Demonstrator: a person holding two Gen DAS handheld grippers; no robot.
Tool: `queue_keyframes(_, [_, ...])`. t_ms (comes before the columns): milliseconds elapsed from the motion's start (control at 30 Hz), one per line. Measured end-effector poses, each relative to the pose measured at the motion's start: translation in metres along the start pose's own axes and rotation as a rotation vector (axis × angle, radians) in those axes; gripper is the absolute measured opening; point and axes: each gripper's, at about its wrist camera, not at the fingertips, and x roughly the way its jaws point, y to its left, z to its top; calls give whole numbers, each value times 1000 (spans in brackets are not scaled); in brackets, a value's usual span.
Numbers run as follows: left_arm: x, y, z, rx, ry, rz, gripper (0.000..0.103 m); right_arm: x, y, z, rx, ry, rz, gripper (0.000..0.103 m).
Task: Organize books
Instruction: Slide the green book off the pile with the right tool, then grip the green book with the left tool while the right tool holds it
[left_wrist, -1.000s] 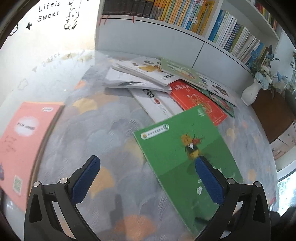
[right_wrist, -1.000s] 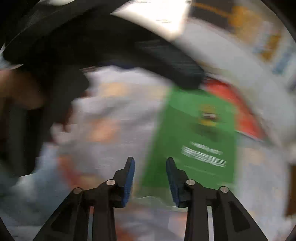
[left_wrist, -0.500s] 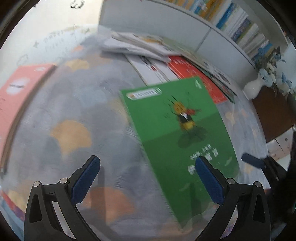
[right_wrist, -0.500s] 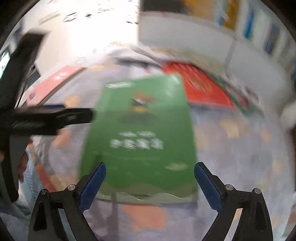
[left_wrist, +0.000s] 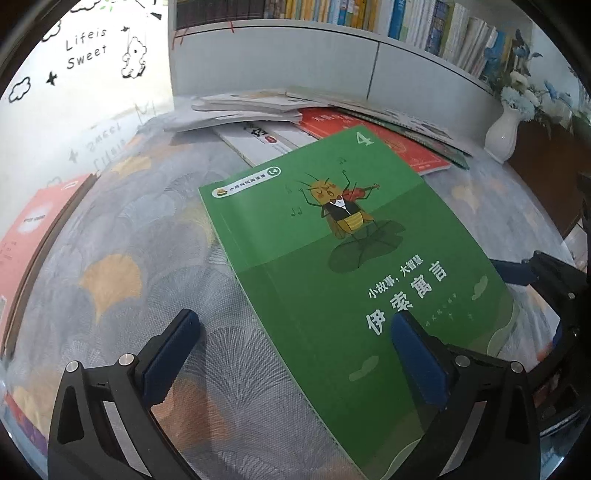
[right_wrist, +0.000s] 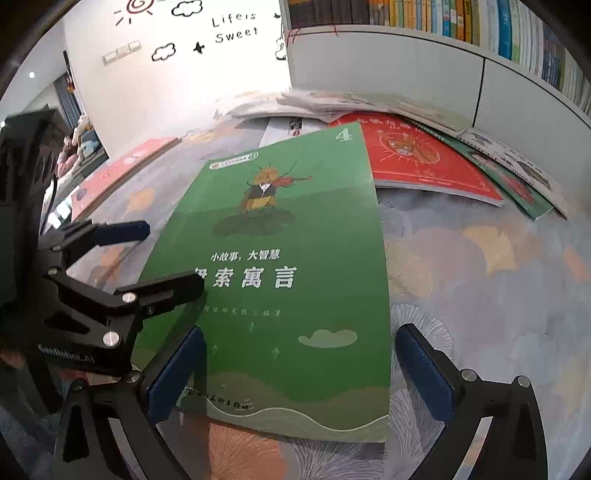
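A green book with a violin-playing insect on its cover lies flat on the patterned tablecloth. My left gripper is open wide just above it, its fingers straddling the book's left edge. In the right wrist view the same green book runs away from me. My right gripper hangs over its near end, jaws opening wide, the book below them and no pad touching it. The left gripper reaches in from the left over the book's left edge.
A loose pile of books lies at the back, with a red book nearest. A pink book rests at the table's left edge. A white vase stands far right. A filled bookshelf runs behind.
Both grippers have moved in over the green book, which now looms larger. The right gripper's jaws have spread from narrow to wide. The left gripper's jaws stay wide.
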Motion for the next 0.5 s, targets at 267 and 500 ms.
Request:
queue_keyframes(267, [3,2,4,-13,1,-8,103,1,0,-1,-8,-17,-15,103])
queue_keyframes(500, [-1,10,8,80,73,-113,102,-1,18,-4,-8,21,45,103])
